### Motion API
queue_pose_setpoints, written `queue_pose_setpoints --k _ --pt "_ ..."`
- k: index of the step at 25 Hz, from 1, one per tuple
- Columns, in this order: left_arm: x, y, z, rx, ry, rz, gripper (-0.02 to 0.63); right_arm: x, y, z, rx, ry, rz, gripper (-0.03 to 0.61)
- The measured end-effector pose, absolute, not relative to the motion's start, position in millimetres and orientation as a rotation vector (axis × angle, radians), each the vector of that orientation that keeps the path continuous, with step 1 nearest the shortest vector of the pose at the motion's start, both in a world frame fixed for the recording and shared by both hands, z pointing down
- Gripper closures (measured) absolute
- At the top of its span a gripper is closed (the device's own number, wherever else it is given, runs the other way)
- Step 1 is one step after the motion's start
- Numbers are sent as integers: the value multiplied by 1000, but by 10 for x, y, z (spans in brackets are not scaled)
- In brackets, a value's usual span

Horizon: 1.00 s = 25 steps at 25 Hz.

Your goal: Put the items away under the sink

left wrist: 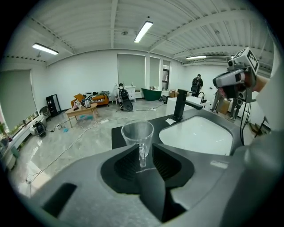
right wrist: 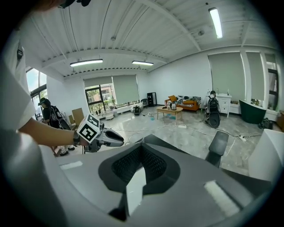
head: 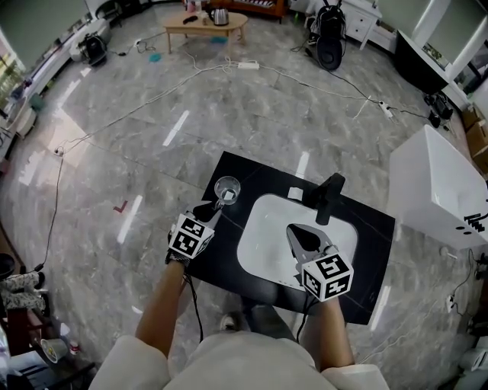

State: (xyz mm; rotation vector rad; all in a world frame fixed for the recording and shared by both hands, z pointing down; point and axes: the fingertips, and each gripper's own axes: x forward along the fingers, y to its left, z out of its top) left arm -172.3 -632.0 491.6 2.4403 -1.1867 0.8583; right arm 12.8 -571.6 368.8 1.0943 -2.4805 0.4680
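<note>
A clear glass mug (head: 227, 189) stands at the far left corner of the black countertop (head: 244, 171). My left gripper (head: 215, 207) is right behind it. In the left gripper view the mug (left wrist: 138, 133) is upright and its handle sits in the gap of my left gripper (left wrist: 143, 148). The jaws are open and the pads do not press on the handle. My right gripper (head: 292, 228) hovers over the white sink basin (head: 263, 236), shut with nothing in it. Its tips meet in the right gripper view (right wrist: 142, 148).
A black faucet (head: 329, 196) rises at the basin's far edge, with a small white item (head: 295, 193) beside it. A white cabinet (head: 438, 190) stands to the right. Cables run over the marble floor, and a wooden coffee table (head: 204, 23) is far behind.
</note>
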Motion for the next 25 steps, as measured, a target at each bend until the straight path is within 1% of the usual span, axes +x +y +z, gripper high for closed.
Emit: queue_pose_setpoints --k 8,17,19,21,25 --pt "-1704 -6466 5279 2389 -1120 891 502 155 -5854 3879 1064 -2463 514 572" --pt "-1543 -6535 5404 2422 -1008 851 494 146 -5934 4015 1023 -2439 539 572" --pt "-1515 -6537 5407 2436 -979 834 503 140 -5938 4034 1019 -2434 544 572" --pt "-1452 -6510 5423 2457 -941 829 535 141 -5932 4062 1017 -2430 551 572" --pt "-1295 -6468 5489 2482 -884 825 529 151 -5926 4117 1013 -2422 560 572"
